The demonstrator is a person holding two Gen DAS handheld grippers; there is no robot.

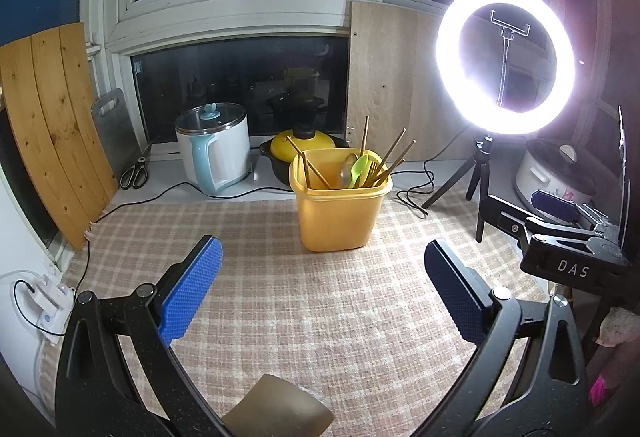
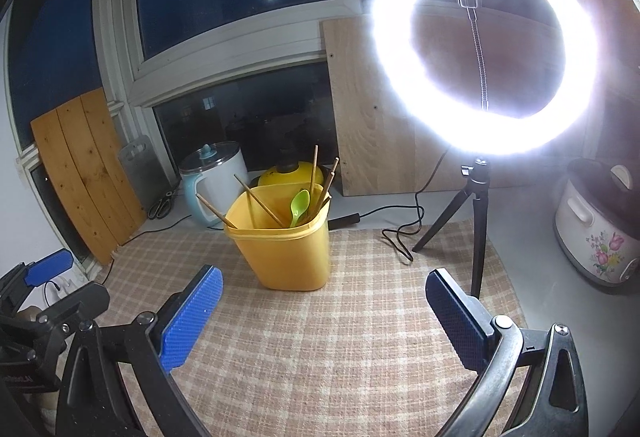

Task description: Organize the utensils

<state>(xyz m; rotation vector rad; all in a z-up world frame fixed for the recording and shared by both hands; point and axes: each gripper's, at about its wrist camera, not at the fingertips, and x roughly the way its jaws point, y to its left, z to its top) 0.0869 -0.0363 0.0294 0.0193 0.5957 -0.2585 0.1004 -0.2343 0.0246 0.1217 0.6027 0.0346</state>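
A yellow plastic bin [image 1: 340, 215] stands upright on the checked cloth [image 1: 312, 301], holding several wooden chopsticks [image 1: 394, 151], a green spoon [image 1: 359, 168], a clear spoon and a fork. The right wrist view shows the same bin [image 2: 286, 253] with chopsticks [image 2: 256, 203] and the green spoon [image 2: 300, 205]. My left gripper [image 1: 320, 289] is open and empty, short of the bin. My right gripper [image 2: 322, 311] is also open and empty, just right of the bin. The right gripper's body [image 1: 560, 245] shows at the right edge of the left wrist view.
Behind the bin sit a white kettle [image 1: 214, 147] and a black pot with a yellow lid [image 1: 302, 145]. A lit ring light on a tripod [image 2: 480, 49] stands at the right with its cable [image 2: 400, 233] on the cloth. A flowered cooker [image 2: 600, 229], scissors [image 1: 136, 171] and leaning wooden boards [image 1: 52, 125] line the edges.
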